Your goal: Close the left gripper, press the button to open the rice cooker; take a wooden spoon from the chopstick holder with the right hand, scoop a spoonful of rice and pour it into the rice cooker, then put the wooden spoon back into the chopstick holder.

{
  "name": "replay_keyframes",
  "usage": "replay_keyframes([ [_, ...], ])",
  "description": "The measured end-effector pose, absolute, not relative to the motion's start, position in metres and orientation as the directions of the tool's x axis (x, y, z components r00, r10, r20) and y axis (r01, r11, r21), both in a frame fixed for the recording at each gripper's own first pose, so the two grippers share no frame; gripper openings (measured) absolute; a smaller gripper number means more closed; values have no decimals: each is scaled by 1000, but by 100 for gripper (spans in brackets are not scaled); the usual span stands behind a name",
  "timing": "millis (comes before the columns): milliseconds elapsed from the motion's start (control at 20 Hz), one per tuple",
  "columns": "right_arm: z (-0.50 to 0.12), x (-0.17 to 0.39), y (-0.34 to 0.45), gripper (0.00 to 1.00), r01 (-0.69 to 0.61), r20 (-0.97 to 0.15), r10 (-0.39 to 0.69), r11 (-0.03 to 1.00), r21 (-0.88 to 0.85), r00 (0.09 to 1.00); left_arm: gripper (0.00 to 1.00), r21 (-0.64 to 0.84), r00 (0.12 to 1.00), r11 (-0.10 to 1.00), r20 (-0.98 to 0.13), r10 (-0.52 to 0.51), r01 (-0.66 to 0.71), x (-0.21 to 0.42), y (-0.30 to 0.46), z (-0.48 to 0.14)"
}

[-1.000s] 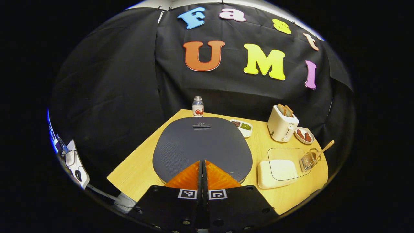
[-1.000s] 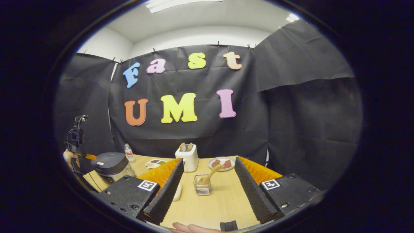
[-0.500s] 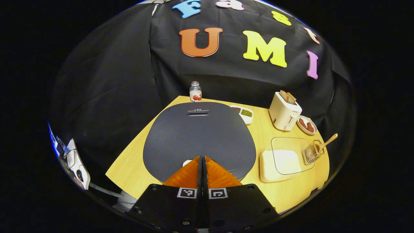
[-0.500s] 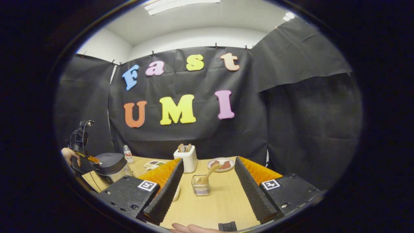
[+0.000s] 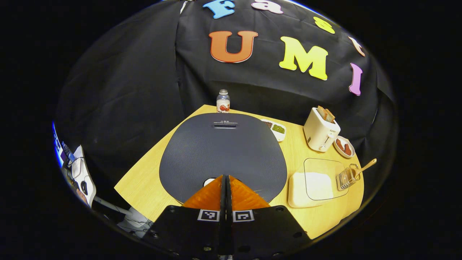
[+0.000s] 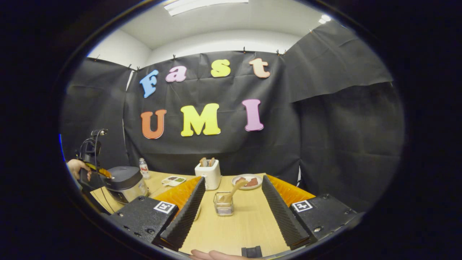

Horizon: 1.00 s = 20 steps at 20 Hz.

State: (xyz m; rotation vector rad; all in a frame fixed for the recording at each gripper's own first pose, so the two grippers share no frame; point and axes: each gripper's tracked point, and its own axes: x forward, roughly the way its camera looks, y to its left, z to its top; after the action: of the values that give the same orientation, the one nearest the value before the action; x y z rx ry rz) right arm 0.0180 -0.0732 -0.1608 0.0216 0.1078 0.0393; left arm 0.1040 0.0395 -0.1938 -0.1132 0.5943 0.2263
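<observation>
Hovering shut, left gripper [image 5: 226, 177] tips over rice cooker [image 5: 223, 155] lid's near edge, lid closed. Spread wide, right gripper [image 6: 231, 202] facing wooden spoon [image 6: 231, 193] ahead in chopstick holder [image 6: 223, 208]; likely light, rigid, best pinched mid-handle.

Over the last second the left claw [image 5: 226, 180], its two fingers pressed together throughout, has come down and forward over the rice cooker [image 5: 223, 153]: the dark lid now takes up more of the left gripper view, and a pale button [image 5: 208, 181] that was hidden a second ago shows at the lid's near edge, just left of the fingertips. In the right gripper view that claw [image 6: 102, 173] has risen from beside the cooker's [image 6: 124, 181] near side to its top near edge.
</observation>
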Motion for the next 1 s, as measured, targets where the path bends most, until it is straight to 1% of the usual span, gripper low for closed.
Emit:
replay_keyframes([
  [50,-165,18,-75,98,-33,-116,35,999,19,993,1,-64,813,970,-559,161,-236,103,37,-190],
  [100,-168,20,-78,100,-25,-122,26,1000,9,992,4,-108,840,972,-529,122,-209,108,27,-183],
  [150,-173,23,-80,98,-14,-124,13,1000,-4,992,9,-160,857,968,-508,88,-194,107,18,-177],
  [200,-176,25,-82,100,-4,-127,1,1000,-19,992,38,-195,878,962,-472,77,-189,105,15,-167],
  [250,-180,27,-83,100,6,-126,-9,1000,-28,992,67,-204,901,959,-424,96,-199,103,16,-154],
  [300,-184,30,-82,100,8,-127,-13,999,-35,992,78,-185,918,961,-377,125,-207,99,19,-144],
  [350,-191,33,-79,98,6,-133,-11,999,-42,991,79,-136,931,967,-326,161,-214,96,24,-129],
  [400,-198,36,-77,100,5,-145,-13,999,-52,989,83,-77,941,971,-274,199,-227,86,29,-116],
  [450,-206,41,-77,98,8,-161,-18,998,-59,987,90,-30,942,971,-250,222,-237,79,32,-110],
  [500,-213,46,-76,100,10,-175,-20,998,-62,984,88,4,942,969,-235,240,-246,71,31,-105],
  [550,-221,50,-74,100,10,-189,-22,998,-61,982,97,21,942,967,-222,250,-252,64,29,-101],
  [650,-236,60,-71,100,14,-219,-25,999,-51,976,96,49,950,971,-201,238,-233,52,20,-95],
  [700,-244,66,-71,98,18,-237,-29,999,-50,971,100,64,953,970,-180,242,-234,45,20,-91],
  [750,-254,72,-71,100,21,-260,-34,998,-52,965,98,71,958,972,-167,233,-224,40,17,-90],
  [800,-262,79,-70,98,24,-279,-36,999,-46,960,98,74,961,973,-156,227,-218,31,14,-91],
  [850,-269,87,-71,100,29,-292,-38,999,-37,956,97,69,966,976,-141,216,-208,25,11,-91],
  [1000,-289,113,-71,99,32,-318,-31,999,-1,948,97,56,978,982,-102,183,-178,6,-2,-94],
])
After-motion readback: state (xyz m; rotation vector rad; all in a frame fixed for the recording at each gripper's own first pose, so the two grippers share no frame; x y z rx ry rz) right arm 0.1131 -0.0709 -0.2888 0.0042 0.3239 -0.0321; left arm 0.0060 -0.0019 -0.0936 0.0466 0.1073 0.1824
